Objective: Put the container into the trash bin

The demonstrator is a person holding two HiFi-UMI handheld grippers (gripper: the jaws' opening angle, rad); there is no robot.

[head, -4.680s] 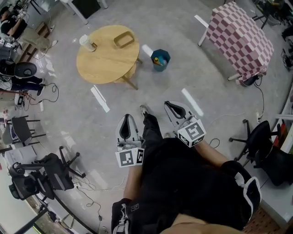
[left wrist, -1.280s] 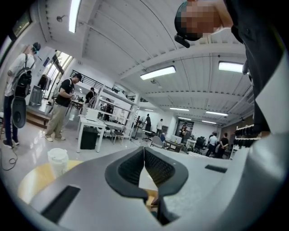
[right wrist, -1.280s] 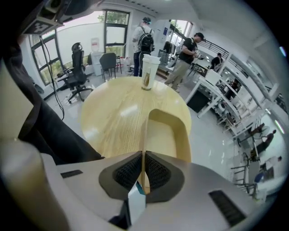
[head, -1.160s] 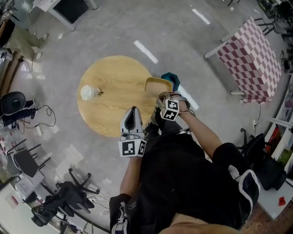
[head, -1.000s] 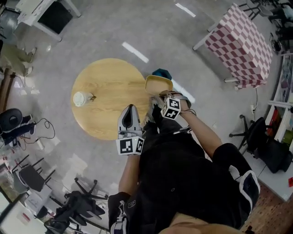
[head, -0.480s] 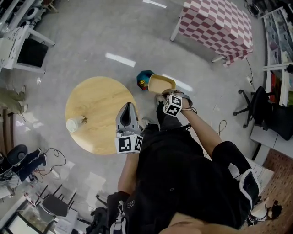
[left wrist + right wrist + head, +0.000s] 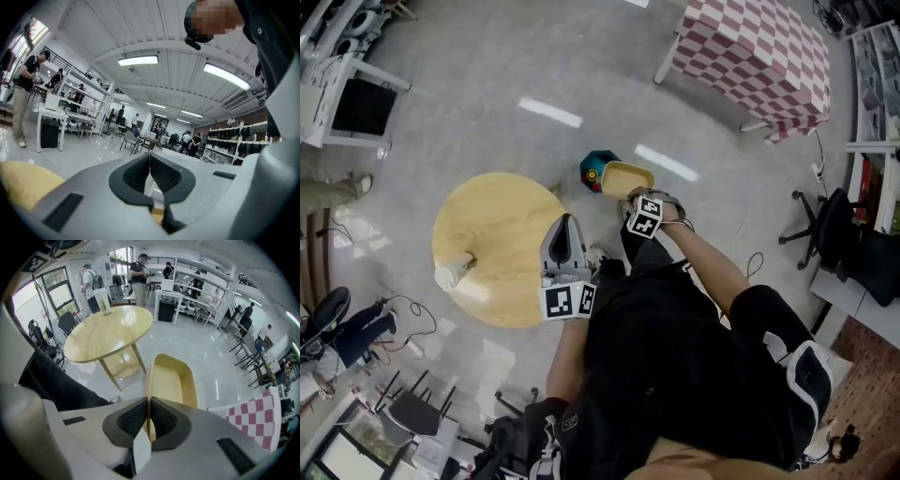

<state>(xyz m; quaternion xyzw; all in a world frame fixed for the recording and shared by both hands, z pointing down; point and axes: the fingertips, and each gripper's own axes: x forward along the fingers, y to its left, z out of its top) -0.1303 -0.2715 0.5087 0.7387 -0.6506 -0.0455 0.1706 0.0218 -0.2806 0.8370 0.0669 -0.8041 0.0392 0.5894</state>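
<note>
Gripping one thin wall of the yellow container [image 7: 171,380] with the right hand-held gripper [image 7: 148,414], jaws pinched tight on it, for carrying clear of the table [image 7: 487,244]. Holding it just right of the blue trash bin [image 7: 595,170] on the floor, seemingly lining up the drop. Parking the left hand-held gripper [image 7: 149,171], shut and empty, above the table's right edge, out of the way.

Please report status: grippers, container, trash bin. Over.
Right gripper shut on container rim. Left gripper shut, empty. Container just beside trash bin, not in. Nothing seen blocking.
</note>
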